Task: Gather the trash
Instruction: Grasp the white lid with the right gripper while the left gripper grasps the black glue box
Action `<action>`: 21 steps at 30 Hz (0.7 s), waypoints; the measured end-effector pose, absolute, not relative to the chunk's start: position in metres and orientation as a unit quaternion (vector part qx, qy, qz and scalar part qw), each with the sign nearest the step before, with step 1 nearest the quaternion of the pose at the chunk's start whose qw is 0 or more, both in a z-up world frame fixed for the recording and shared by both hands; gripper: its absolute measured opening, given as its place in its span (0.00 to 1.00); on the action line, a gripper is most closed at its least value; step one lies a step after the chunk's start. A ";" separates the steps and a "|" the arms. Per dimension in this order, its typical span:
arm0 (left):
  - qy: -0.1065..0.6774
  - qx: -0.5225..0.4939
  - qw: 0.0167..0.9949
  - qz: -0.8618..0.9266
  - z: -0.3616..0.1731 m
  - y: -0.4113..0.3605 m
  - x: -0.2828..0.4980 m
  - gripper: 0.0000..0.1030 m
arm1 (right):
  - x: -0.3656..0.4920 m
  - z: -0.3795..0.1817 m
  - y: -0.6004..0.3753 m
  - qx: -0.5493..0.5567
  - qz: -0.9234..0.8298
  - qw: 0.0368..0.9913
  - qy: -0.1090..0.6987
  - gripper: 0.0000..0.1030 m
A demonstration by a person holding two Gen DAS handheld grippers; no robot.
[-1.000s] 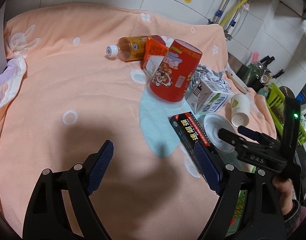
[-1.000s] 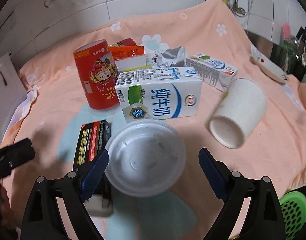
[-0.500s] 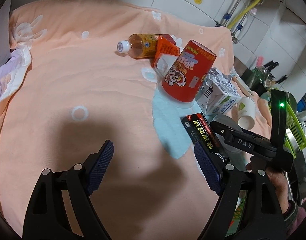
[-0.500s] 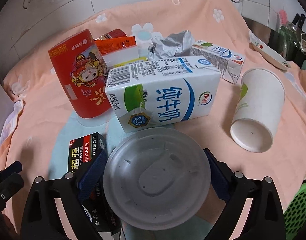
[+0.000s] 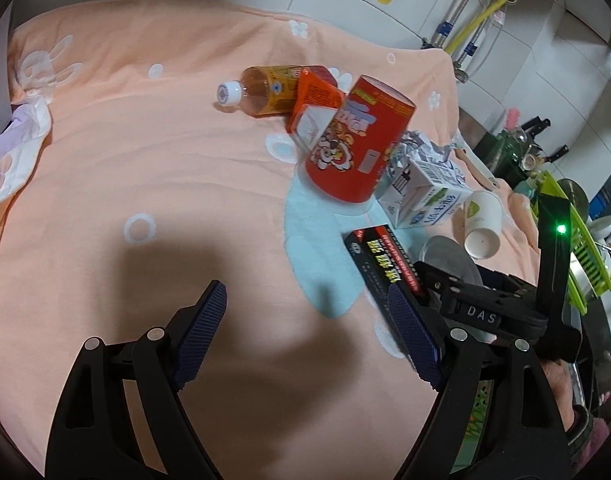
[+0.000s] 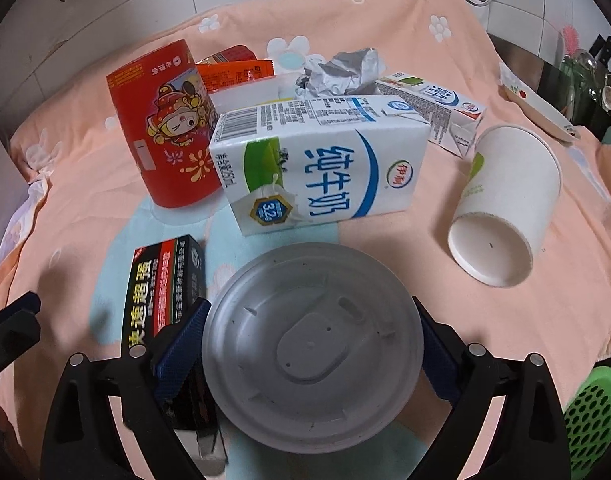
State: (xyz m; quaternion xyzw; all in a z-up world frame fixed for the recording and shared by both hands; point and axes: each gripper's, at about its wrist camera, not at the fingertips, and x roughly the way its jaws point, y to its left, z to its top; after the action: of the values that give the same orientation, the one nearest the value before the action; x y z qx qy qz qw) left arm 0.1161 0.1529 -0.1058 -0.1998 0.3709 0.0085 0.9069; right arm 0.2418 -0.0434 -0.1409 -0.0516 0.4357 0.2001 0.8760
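Trash lies on a peach towel [image 5: 145, 160]. My right gripper [image 6: 310, 304] is open and straddles a grey plastic lid [image 6: 311, 344], whose rim sits close to both blue pads. A black box [image 6: 161, 280] lies just left of it. Behind stand a milk carton [image 6: 325, 168] on its side, a red printed cup [image 6: 165, 132], a tipped paper cup [image 6: 505, 208], crumpled foil [image 6: 341, 68] and a second carton [image 6: 433, 108]. My left gripper [image 5: 305, 304] hovers open over bare towel, with a tea bottle [image 5: 265, 90] and an orange packet [image 5: 313, 104] far ahead.
A green perforated basket [image 6: 593, 420] sits below the towel's right edge. A green dish rack [image 5: 577, 248] and kitchenware crowd the counter to the right. Tiled wall runs behind. A white and lilac cloth [image 5: 9, 152] lies at the left edge.
My right gripper moved forward and down, so the lid now fills the space between its fingers. Its jaw width looks the same. The left gripper barely shifted.
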 end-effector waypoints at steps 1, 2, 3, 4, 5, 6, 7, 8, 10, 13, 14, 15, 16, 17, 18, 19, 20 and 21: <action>0.372 -0.200 0.906 0.005 -0.105 0.151 0.117 0.79 | 0.241 -0.141 -0.046 -0.051 0.201 0.876 0.435 0.89; 0.373 -0.202 0.906 0.001 -0.105 0.149 0.119 0.79 | 0.239 -0.140 -0.047 -0.050 0.201 0.876 0.435 0.88; 0.375 -0.203 0.905 -0.003 -0.105 0.146 0.121 0.79 | 0.237 -0.140 -0.050 -0.048 0.202 0.877 0.434 0.88; 0.376 -0.203 0.904 -0.005 -0.104 0.144 0.122 0.79 | 0.235 -0.140 -0.053 -0.046 0.203 0.877 0.433 0.88; 0.378 -0.203 0.903 -0.008 -0.104 0.140 0.125 0.79 | 0.233 -0.139 -0.057 -0.044 0.204 0.877 0.432 0.88; 0.381 -0.204 0.902 -0.011 -0.104 0.137 0.127 0.79 | 0.230 -0.139 -0.061 -0.042 0.204 0.879 0.429 0.88; 0.383 -0.205 0.901 -0.014 -0.105 0.134 0.130 0.79 | 0.228 -0.138 -0.065 -0.039 0.204 0.880 0.427 0.88; 0.389 -0.207 0.898 -0.018 -0.105 0.129 0.134 0.79 | 0.225 -0.137 -0.068 -0.037 0.205 0.881 0.425 0.88; 0.399 -0.214 0.891 -0.025 -0.107 0.122 0.141 0.79 | 0.219 -0.135 -0.078 -0.030 0.206 0.883 0.421 0.88; 0.408 -0.214 0.887 -0.026 -0.109 0.111 0.151 0.79 | 0.210 -0.132 -0.090 -0.022 0.204 0.886 0.415 0.88; 0.411 -0.213 0.886 -0.026 -0.109 0.107 0.155 0.79 | 0.208 -0.130 -0.094 -0.019 0.204 0.887 0.413 0.88; 0.414 -0.213 0.885 -0.026 -0.109 0.103 0.158 0.79 | 0.204 -0.129 -0.099 -0.015 0.203 0.888 0.411 0.88; 0.419 -0.212 0.883 -0.024 -0.110 0.098 0.163 0.79 | 0.201 -0.127 -0.104 -0.012 0.202 0.890 0.409 0.88; 0.422 -0.212 0.881 -0.022 -0.110 0.095 0.166 0.79 | 0.199 -0.126 -0.107 -0.009 0.202 0.891 0.407 0.88; 0.426 -0.212 0.879 -0.019 -0.111 0.091 0.170 0.79 | 0.196 -0.124 -0.113 -0.005 0.201 0.892 0.405 0.88; 0.430 -0.213 0.877 -0.017 -0.112 0.089 0.174 0.79 | 0.193 -0.122 -0.117 -0.002 0.200 0.894 0.402 0.88; 0.436 -0.214 0.874 -0.014 -0.114 0.085 0.179 0.79 | 0.190 -0.119 -0.121 0.001 0.199 0.895 0.400 0.88; 0.440 -0.213 0.872 -0.009 -0.116 0.082 0.182 0.79 | 0.186 -0.117 -0.126 0.003 0.198 0.897 0.396 0.88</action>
State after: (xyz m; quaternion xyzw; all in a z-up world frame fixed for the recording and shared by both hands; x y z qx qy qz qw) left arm 0.1822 0.0822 -0.1159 -0.2129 0.4403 -0.0093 0.8722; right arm 0.1857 -0.1262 -0.1168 0.0035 0.3959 0.1978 0.8967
